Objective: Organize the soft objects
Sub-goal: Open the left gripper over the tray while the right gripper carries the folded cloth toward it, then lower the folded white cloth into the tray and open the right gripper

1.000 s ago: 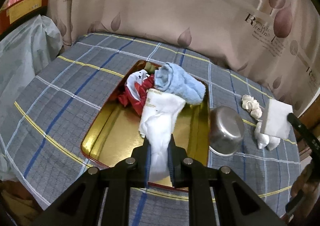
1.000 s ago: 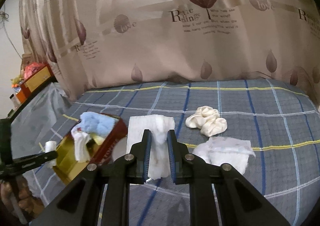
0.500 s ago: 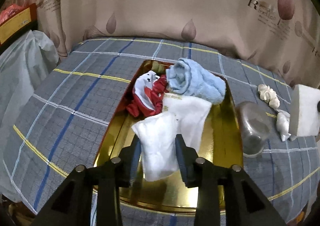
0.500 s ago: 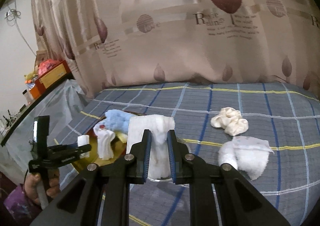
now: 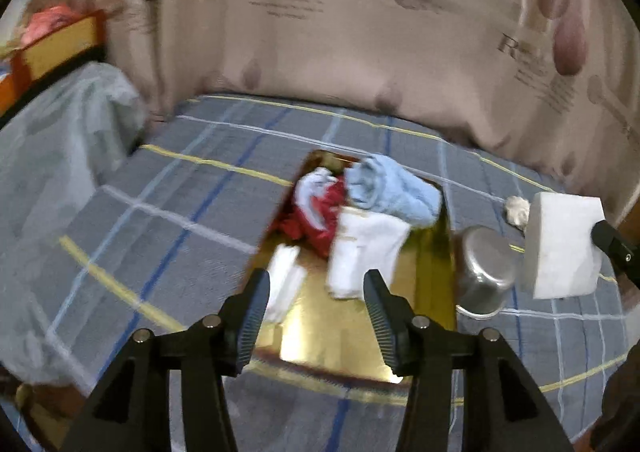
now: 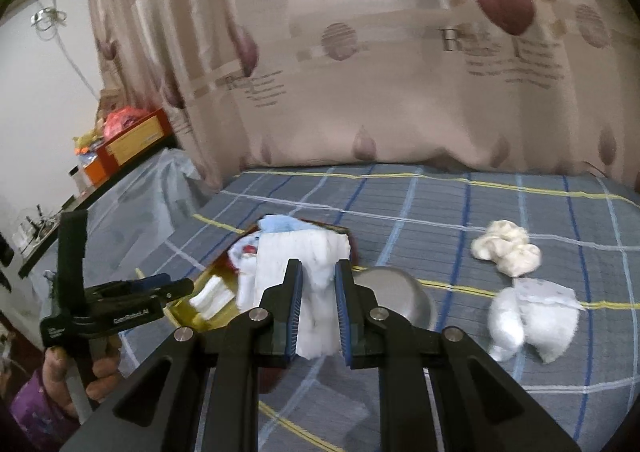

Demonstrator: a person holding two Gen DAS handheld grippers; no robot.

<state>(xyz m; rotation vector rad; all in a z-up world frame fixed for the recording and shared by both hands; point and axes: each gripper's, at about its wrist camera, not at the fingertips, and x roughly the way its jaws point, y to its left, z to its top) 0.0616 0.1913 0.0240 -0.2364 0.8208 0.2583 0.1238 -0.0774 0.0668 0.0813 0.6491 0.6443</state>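
- Bed (image 6: 460,211) under a grey plaid sheet carries everything; a leaf-print curtain (image 6: 400,83) hangs behind it.
- Gold tray (image 5: 348,336) lies on the bed and is the landmark; in it sit a blue towel (image 5: 394,193), a red and white cloth (image 5: 316,211), a white cloth (image 5: 366,252) and a small folded white piece (image 5: 284,284).
- Steel bowl (image 5: 484,272), upside down, stands just right of the tray.
- Crumpled white cloth (image 6: 532,320) and a cream knot of fabric (image 6: 506,248) lie further right of the tray.
- Right tongs (image 6: 316,308) pinch a folded white pad (image 6: 304,268) above the bowl.
- Left tongs (image 5: 314,318) hover over the tray's near end, jaws opening with nothing pressed between them.
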